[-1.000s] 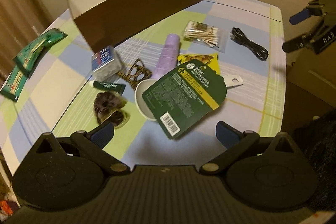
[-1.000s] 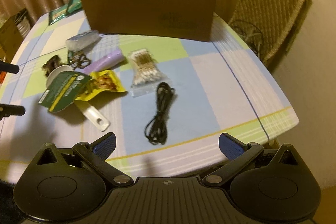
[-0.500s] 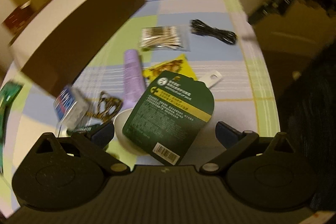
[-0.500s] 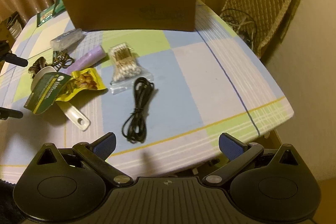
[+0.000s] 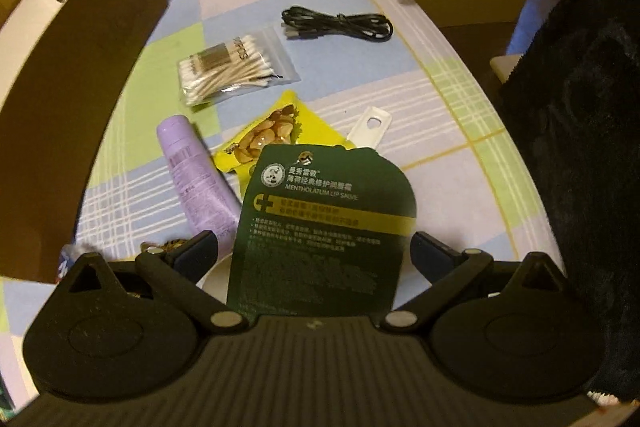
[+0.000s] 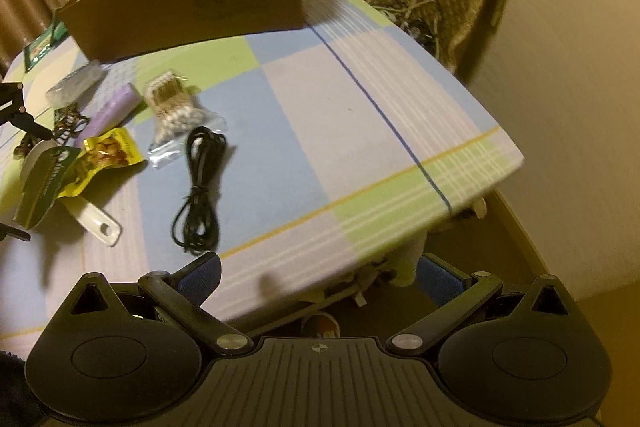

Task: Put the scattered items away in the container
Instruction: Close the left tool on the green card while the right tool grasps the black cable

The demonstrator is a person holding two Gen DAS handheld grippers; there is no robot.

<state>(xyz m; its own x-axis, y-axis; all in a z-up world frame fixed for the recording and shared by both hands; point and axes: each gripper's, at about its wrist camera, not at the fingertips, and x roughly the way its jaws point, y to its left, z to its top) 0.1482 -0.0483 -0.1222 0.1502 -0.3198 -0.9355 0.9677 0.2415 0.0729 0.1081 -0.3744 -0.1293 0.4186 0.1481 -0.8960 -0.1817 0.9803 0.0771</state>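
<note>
Cardboard-backed green lip-salve card (image 5: pixel 328 223) is light and stiff; left gripper (image 5: pixel 314 251), jaws wide, straddles it: grip edges.

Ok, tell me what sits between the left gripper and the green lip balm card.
Nothing visible. The left gripper is open with the green card already between its fingers. The card overlaps a yellow snack packet and a white scoop.

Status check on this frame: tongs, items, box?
Both tongs open, empty: left tongs straddling the green card, right tongs low at the table edge near the cable. Items all on the table; box unobstructed.
</note>
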